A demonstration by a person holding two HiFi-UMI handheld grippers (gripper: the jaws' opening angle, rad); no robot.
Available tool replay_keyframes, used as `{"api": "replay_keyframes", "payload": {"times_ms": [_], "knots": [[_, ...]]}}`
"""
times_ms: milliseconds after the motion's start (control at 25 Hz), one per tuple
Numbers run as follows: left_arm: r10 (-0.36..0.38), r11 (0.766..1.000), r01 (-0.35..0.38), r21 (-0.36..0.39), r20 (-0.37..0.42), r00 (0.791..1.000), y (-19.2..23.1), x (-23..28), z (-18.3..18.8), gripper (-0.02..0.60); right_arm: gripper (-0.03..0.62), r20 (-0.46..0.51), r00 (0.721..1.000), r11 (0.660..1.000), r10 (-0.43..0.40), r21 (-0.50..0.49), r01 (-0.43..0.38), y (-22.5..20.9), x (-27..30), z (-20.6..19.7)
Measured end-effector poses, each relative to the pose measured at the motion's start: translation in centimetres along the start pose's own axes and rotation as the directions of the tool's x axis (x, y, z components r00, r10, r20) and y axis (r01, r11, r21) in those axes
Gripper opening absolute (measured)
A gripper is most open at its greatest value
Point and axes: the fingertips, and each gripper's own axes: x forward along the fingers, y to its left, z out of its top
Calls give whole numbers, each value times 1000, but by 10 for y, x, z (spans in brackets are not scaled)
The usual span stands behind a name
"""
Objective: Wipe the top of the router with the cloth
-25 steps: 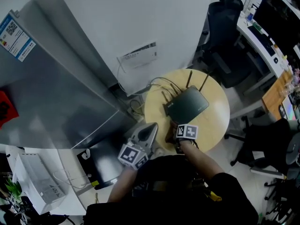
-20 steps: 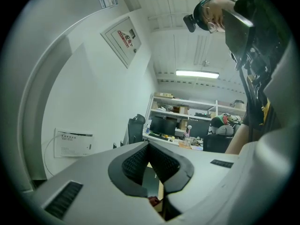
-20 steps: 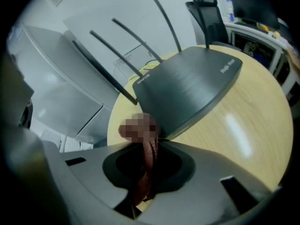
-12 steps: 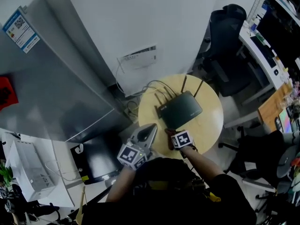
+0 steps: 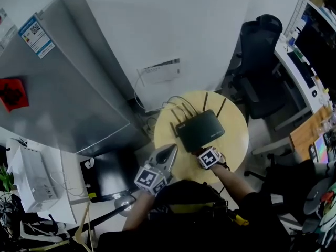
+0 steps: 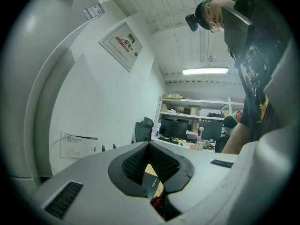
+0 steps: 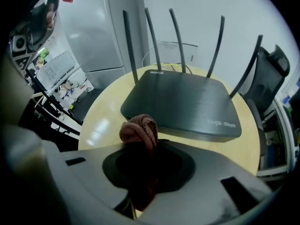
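A dark router (image 5: 199, 130) with several upright antennas lies on a small round wooden table (image 5: 236, 140). In the right gripper view the router (image 7: 183, 102) fills the middle, its flat top bare. My right gripper (image 5: 201, 152) sits at the router's near edge, shut on a bunched reddish-brown cloth (image 7: 139, 131) that sticks up between the jaws, just short of the router. My left gripper (image 5: 169, 150) hovers at the table's left rim, tilted upward, jaws together with nothing held (image 6: 150, 149).
A tall grey fridge (image 5: 63, 88) stands left of the table. Cables (image 5: 173, 105) trail behind the router toward a wall panel (image 5: 160, 70). A black office chair (image 5: 260, 51) and a desk with monitors (image 5: 310, 41) are at the right.
The head view has shifted, so the table sits a little lower and more central. My right gripper with the cloth stays at the router's near edge. The left gripper holds its place.
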Motion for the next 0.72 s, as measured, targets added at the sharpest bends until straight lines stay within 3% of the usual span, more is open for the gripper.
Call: {"api": "replay_keyframes", "payload": {"times_ms": [360,720], "knots": [[106,994,-107,14,62,992,13,2,13,-6,58,22,1000,1000,22,-3,-22,-42,3,3],[109,994,-109,-9,56,992,12,30,13,-6,60,6,1000,1000,12,23,-12,-77,0,-9]]}}
